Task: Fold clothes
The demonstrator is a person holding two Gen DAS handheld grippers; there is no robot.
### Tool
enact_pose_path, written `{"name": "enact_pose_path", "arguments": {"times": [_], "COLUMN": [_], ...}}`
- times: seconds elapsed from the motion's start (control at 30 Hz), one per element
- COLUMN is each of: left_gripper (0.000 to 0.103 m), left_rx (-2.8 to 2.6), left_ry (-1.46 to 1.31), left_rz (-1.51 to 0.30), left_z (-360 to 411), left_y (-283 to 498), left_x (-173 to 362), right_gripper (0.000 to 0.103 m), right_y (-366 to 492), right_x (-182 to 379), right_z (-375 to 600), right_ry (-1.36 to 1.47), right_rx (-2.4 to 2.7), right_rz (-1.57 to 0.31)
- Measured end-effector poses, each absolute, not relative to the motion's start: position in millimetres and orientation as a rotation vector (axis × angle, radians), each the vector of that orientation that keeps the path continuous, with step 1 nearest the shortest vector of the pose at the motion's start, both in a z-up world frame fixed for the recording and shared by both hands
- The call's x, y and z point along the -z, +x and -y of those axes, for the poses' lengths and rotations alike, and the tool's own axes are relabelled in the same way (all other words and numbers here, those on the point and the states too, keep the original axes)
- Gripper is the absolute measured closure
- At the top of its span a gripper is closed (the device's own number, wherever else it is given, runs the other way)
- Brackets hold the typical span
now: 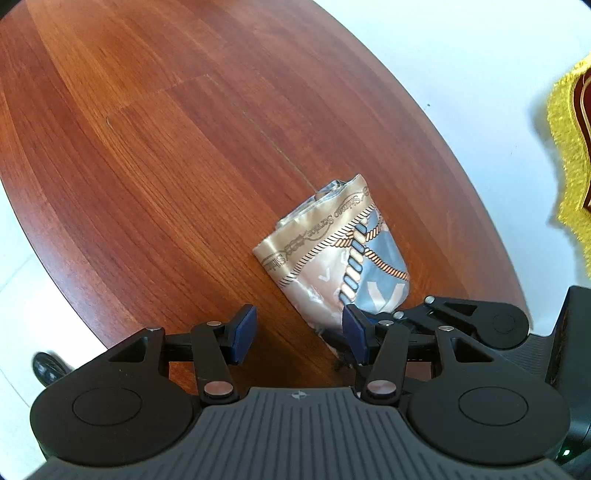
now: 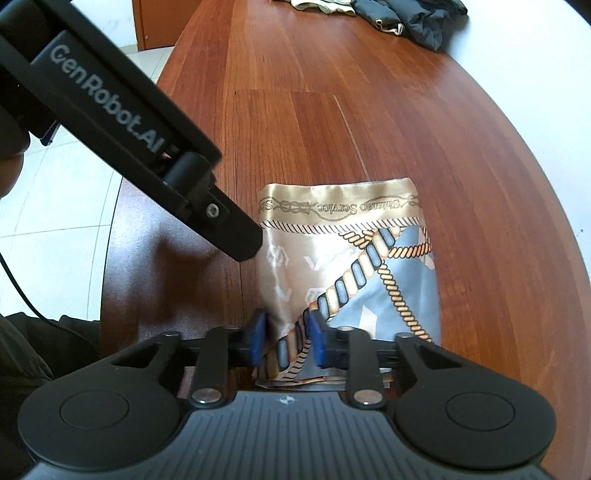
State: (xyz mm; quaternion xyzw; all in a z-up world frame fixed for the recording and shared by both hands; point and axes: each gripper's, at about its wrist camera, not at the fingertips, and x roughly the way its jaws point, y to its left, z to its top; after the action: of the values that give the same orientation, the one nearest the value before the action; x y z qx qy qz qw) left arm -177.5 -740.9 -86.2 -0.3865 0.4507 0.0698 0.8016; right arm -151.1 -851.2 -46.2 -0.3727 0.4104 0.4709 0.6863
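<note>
Satin in beige and grey-blue, printed with rope and chain motifs, forms a folded scarf lying near the curved edge of a reddish-brown wooden table.

In the left wrist view, the left gripper stands about half open above bare wood, nothing between its blue pads; the scarf lies just right of it, its near corner beside the right-hand pad. Behind that pad sits the black linkage of the right gripper, its fingertips hidden here. Farther right, a yellow-fringed dark red cloth hangs against the pale floor.

Only the right wrist view shows the grip: the right gripper has narrowed its jaws onto the scarf's near edge, a bunched fold pinched between the pads. The left gripper's black body crosses from upper left, lettered "GenRobot.AI", its tip at the scarf's left edge, covering that corner. At the table's far end lie a pale garment and a dark crumpled garment.
</note>
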Motion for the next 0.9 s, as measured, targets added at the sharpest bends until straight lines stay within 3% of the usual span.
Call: {"name": "enact_pose_path", "arguments": {"times": [0.13,0.73,0.8,0.9], "left_gripper": [0.049,0.049,0.053,0.082], "left_rx": [-0.134,-0.162,-0.166,-0.16], "left_ry": [-0.872,-0.985,-0.991,-0.97], "left_rz": [-0.965,-1.026,-1.027,-1.058], "left_z": [742.5,745.4,745.3,747.5], "left_y": [-173.5,-140.7,-136.6,-130.5], "left_x": [89.4,108.1,109.7,111.2], "right_gripper": [0.096,0.097,0.097,0.096], "right_y": [-153.3,-152.2,-152.5,-158.1], "right_x": [40.7,11.6,8.3,3.4], "right_z": [854.1,873.6,873.8,877.7], "right_ry": [-0.826,-0.604,-0.584,-0.566], "right_rx": [-1.04,-1.026,-1.028,-1.035], "right_rz": [-0.888,-0.932,-0.939,-0.96]}}
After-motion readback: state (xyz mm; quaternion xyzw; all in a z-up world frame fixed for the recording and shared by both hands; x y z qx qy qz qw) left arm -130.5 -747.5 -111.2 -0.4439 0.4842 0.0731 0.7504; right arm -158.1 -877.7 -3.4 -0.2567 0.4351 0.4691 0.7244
